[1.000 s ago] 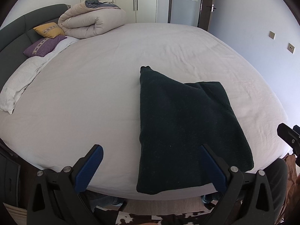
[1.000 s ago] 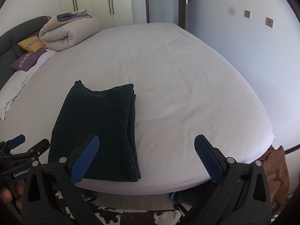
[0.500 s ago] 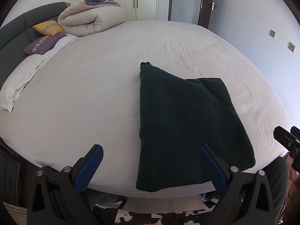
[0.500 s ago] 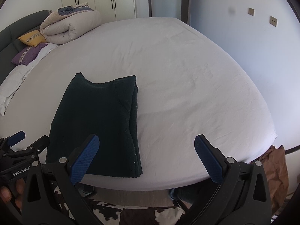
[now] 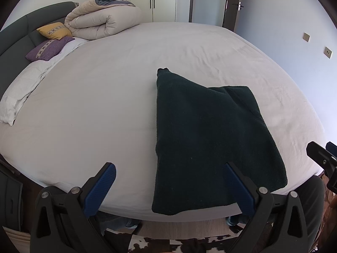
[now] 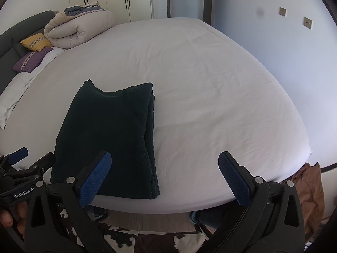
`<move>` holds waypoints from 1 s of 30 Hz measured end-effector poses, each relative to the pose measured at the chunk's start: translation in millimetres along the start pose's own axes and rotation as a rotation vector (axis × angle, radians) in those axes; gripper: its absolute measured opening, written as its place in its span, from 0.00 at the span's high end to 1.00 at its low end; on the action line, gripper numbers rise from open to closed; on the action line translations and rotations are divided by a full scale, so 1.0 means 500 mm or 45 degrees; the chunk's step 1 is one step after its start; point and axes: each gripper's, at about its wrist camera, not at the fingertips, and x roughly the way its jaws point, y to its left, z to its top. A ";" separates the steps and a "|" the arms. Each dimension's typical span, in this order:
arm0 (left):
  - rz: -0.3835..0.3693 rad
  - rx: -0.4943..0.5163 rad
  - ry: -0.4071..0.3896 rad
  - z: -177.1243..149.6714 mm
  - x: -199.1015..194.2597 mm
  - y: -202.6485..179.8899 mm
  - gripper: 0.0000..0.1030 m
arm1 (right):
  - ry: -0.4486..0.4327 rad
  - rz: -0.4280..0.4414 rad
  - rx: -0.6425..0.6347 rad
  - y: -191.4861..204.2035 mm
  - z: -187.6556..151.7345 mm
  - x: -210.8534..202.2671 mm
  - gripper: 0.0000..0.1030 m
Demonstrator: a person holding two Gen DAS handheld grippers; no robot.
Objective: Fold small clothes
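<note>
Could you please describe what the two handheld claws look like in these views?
Both match: the left claw and right claw have black, angular plastic frames with silver screw heads and two long fingers faced with ribbed blue pads. White "GenRobot.AI" lettering shows on the left claw's body in the right wrist view. No cables or sleeves are visible.

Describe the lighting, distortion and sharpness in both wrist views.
Left wrist view: strong fisheye bowing of the bed, black corner vignette, soft even daylight; the dark green garment is nearly textureless. Right wrist view: same bowing, a faint dark smudge on the wall, sharp sheet wrinkles, crisp blue finger pads.
</note>
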 end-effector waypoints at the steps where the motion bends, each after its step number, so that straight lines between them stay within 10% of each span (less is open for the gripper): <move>1: 0.000 -0.001 0.000 0.000 0.000 0.000 0.00 | 0.000 0.000 0.000 0.000 0.000 0.000 0.00; 30: 0.000 -0.004 0.010 -0.007 0.003 0.003 0.00 | 0.006 -0.002 0.001 0.011 -0.005 0.009 0.00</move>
